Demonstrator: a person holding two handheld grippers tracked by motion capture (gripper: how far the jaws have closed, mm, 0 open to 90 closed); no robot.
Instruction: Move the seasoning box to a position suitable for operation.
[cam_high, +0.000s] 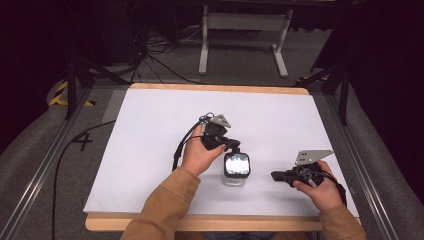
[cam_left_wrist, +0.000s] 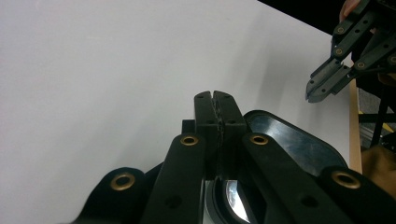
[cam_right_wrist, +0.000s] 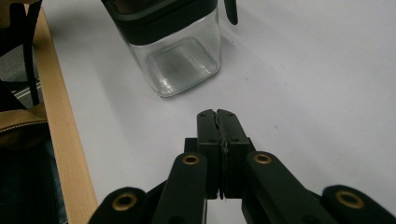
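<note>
- Near the six o'clock edge of the white bench (cam_high: 165, 130) we see a square glass jar (cam_high: 236, 170) with a black lid (cam_high: 236, 164), standing upright, its long axis vertical and its mouth facing up.
- From above, the glossy lid covers the jar's body, so we can make out little more than a strip of clear glass at the six o'clock side.
- Seen from the right tool's camera, the jar (cam_right_wrist: 175, 51) is cut off at the top edge; we see its clear lower body, its base resting on the bench (cam_right_wrist: 299, 70) and the black band of the lid (cam_right_wrist: 161, 16), and we cannot tell whether anything is inside.
- We hold the left tool (cam_high: 231, 145) just above the lid at its twelve o'clock side; its jaws are closed together with nothing between them, and its own camera shows the tips (cam_left_wrist: 218, 109) over the lid's dark rim (cam_left_wrist: 289, 140). Whether they touch the lid we cannot tell.
- Our right tool (cam_high: 277, 176) lies low at three o'clock of the jar, apart from it, pointing toward nine o'clock; its jaws are also pressed together on nothing (cam_right_wrist: 219, 128).
- Both forearms in tan sleeves (cam_high: 165, 205) are cut off by the bottom edge.
</note>
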